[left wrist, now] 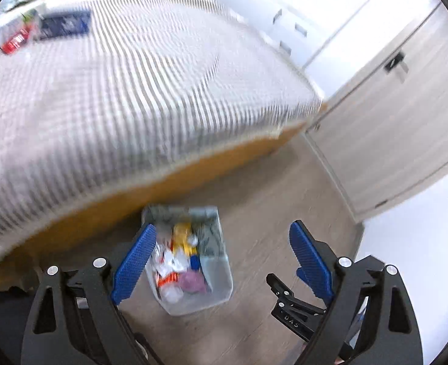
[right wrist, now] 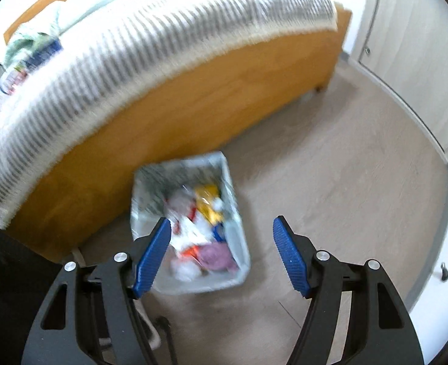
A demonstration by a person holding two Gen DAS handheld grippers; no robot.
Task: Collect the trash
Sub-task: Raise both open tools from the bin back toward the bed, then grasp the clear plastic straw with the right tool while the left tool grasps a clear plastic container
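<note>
Bin [right wrist: 234,213] heaped with mixed wrappers [right wrist: 193,231], blurred.

The left tongs [left wrist: 221,261] and the right tongs [right wrist: 222,255] both point steeply downward, their blue pads [right wrist: 289,257] spread wide apart with nothing gripped between them.

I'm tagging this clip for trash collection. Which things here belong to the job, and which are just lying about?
Part of the job:
- bin on the floor, holding wrappers
- red can on the bed
- dark blue packet beside it
- both tongs, open and empty

Just there:
- striped bedspread
- wardrobe
</note>
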